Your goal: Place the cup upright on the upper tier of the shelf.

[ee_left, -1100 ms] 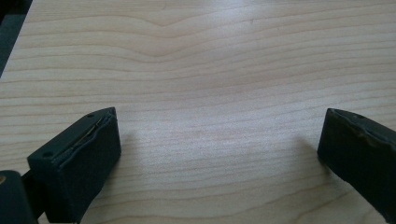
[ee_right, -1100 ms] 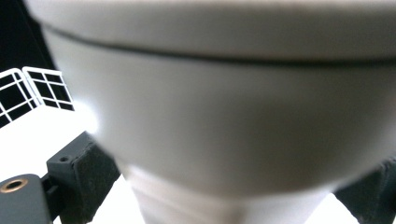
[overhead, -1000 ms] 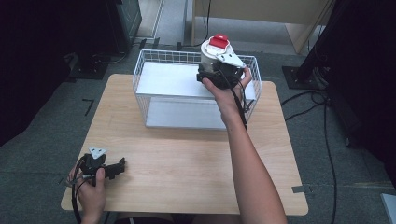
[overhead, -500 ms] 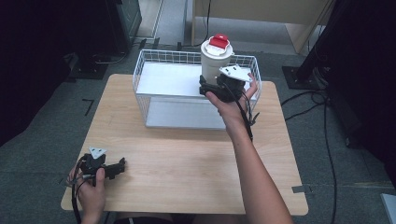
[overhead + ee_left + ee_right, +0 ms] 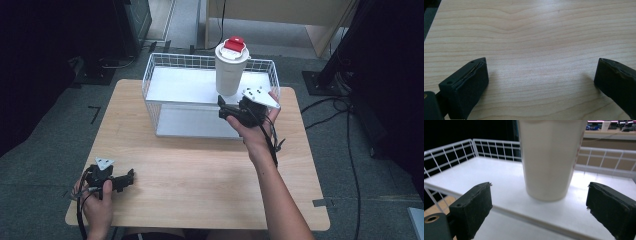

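A tall white cup [image 5: 229,70] [image 5: 550,157] with a red lid [image 5: 234,44] stands upright on the white floor of a wire basket [image 5: 155,65], toward its right side. My right gripper [image 5: 223,111] [image 5: 539,207] is open and held just in front of the cup, apart from it, over the basket's near rim. The cup sits beyond the jaws, not between them. My left gripper [image 5: 129,178] [image 5: 540,80] rests open at the table's front left corner, with bare wood between its jaws.
The wire basket's white rim [image 5: 446,150] runs around the cup at low height. A light wooden table [image 5: 200,170] carries everything. Dark equipment and cables [image 5: 345,100] lie on the floor around the table, with a wooden cabinet [image 5: 280,15] behind.
My right gripper has let go of the cup and drawn back toward the basket's near edge. The cup stays standing in the basket. The left gripper has not moved.
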Demonstrator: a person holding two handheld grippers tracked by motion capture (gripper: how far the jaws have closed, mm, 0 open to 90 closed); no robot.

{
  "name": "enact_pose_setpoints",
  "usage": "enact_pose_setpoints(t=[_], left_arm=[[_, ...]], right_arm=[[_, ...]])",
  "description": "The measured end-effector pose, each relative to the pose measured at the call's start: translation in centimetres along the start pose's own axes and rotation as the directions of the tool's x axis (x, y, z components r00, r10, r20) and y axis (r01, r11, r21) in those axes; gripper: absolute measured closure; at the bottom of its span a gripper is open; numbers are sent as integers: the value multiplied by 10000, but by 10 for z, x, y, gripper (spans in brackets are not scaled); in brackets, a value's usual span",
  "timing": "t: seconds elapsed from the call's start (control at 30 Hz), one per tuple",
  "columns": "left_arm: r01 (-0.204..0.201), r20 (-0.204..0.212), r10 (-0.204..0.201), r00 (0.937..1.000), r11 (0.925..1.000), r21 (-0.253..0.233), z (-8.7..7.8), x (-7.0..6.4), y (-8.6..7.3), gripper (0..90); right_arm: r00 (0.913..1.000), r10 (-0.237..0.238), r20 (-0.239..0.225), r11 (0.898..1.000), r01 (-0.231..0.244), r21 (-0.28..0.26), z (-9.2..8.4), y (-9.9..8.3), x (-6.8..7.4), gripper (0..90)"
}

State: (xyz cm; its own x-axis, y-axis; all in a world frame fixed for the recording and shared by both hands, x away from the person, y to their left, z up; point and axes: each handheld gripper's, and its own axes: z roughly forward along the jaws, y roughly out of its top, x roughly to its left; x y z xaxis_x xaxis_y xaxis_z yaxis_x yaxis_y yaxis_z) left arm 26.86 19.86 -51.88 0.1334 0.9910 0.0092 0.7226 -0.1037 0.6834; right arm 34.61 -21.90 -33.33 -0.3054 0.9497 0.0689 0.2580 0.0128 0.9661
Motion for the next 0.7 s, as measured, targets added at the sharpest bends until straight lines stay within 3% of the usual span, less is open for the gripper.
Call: enact_pose_setpoints(t=[0.27,0.37,0.43,0.7], left_arm=[[1,-8,-1,10000,10000,-17,0,0,0,0],[3,-5,-3,10000,10000,-18,0,0,0,0],[4,-6,-4,10000,10000,-19,0,0,0,0],[-10,2,10,10000,10000,-3,0,0,0,0]], right_arm=[[9999,-117,29,9998,116,172,-20,-20,0,59],[9977,-479,478,9987,469,221,-29,-32,-2,57],[9973,-499,539,9985,486,254,-31,-35,-3,57],[9986,-124,512,9992,104,390,-49,-62,-13,57]])
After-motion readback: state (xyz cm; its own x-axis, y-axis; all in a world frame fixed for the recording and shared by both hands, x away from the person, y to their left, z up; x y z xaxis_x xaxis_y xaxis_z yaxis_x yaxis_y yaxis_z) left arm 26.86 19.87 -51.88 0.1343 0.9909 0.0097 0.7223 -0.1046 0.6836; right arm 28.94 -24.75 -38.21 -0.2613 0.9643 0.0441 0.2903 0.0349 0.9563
